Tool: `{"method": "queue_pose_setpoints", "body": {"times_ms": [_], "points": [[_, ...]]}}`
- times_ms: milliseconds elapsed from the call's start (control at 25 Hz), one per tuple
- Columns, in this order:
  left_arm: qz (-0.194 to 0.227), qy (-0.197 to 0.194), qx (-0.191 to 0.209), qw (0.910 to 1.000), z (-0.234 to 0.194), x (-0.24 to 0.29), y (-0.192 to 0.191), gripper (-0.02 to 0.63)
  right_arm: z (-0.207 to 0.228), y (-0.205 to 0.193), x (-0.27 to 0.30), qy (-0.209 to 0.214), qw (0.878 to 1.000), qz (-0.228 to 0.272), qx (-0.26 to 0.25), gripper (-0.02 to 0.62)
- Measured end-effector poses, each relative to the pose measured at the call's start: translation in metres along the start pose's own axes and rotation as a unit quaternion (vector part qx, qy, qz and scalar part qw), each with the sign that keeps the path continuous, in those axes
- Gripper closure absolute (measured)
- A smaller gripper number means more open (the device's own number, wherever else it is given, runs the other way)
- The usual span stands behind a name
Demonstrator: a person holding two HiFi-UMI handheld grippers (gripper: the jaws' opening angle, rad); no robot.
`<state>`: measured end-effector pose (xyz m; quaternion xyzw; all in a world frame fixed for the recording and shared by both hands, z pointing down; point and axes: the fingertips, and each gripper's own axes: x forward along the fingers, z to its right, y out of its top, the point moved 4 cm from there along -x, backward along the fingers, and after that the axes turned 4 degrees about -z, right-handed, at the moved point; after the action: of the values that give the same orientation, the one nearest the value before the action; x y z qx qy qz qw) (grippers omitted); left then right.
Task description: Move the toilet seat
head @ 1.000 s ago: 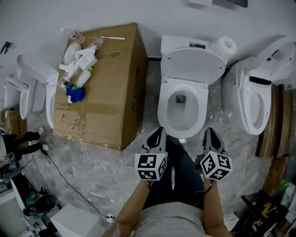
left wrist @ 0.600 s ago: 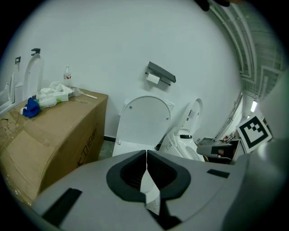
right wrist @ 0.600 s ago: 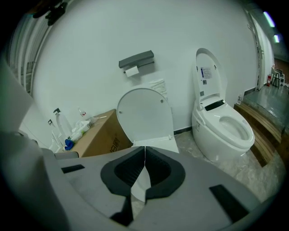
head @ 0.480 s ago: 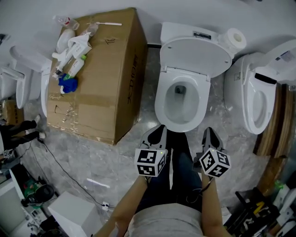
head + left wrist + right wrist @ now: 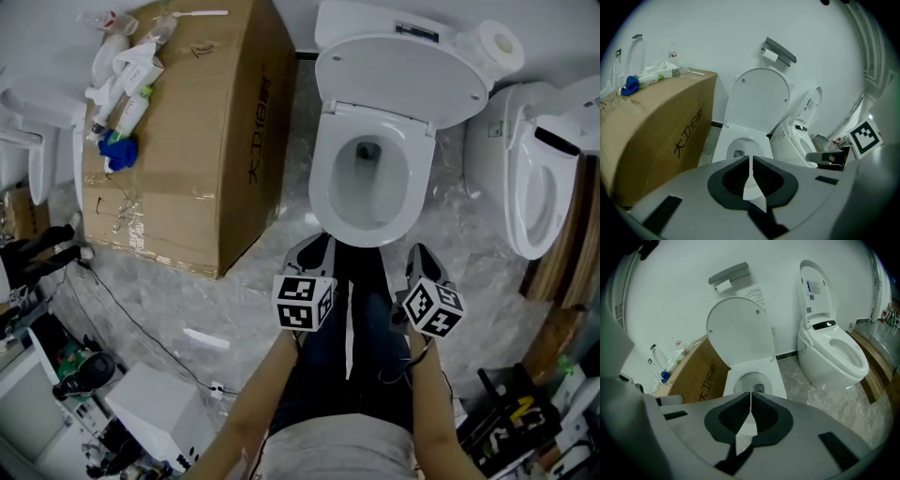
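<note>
Nearer now, upright toilet seat (image 5: pixel 403 70) stands ahead of left tool (image 5: pixel 316 251) and right tool (image 5: pixel 423 257), both clenched empty, likely for pushing.

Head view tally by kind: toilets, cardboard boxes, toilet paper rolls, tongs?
toilets: 3
cardboard boxes: 1
toilet paper rolls: 1
tongs: 2
Total: 7

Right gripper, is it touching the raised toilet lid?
Apart. The head view shows the right gripper by the front of the bowl, with the whole open bowl lying between it and the raised lid.
</note>
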<state>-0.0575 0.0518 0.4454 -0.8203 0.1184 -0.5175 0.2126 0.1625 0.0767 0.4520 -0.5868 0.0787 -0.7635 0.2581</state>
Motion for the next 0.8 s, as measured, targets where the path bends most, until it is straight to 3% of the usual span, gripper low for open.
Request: {"method": "queue_pose_setpoints", "body": {"times_ms": [280, 480, 520, 600, 800], "points": [[-0.026, -0.002, -0.002, 0.9997, -0.008, 0.039, -0.020, 0.580, 0.020, -0.023, 0.030, 0.004, 0.999, -0.036, -0.007, 0.578], [-0.039, 0.001, -0.033, 0.9987, -0.019, 0.057, -0.031, 0.512, 0.032, -0.036, 0.049, 0.006, 0.998, -0.056, -0.011, 0.577], [-0.041, 0.003, -0.040, 0.9983, -0.022, 0.061, -0.034, 0.508, 0.034, -0.038, 0.054, 0.009, 0.998, -0.063, -0.017, 0.569], [-0.048, 0.009, -0.047, 0.9977, -0.027, 0.068, -0.039, 0.494, 0.038, -0.043, 0.063, 0.014, 0.996, -0.079, -0.026, 0.468], [-0.066, 0.013, -0.058, 0.9960, -0.037, 0.089, -0.055, 0.472, 0.053, -0.060, 0.084, 0.007, 0.995, -0.100, -0.014, 0.463]]}}
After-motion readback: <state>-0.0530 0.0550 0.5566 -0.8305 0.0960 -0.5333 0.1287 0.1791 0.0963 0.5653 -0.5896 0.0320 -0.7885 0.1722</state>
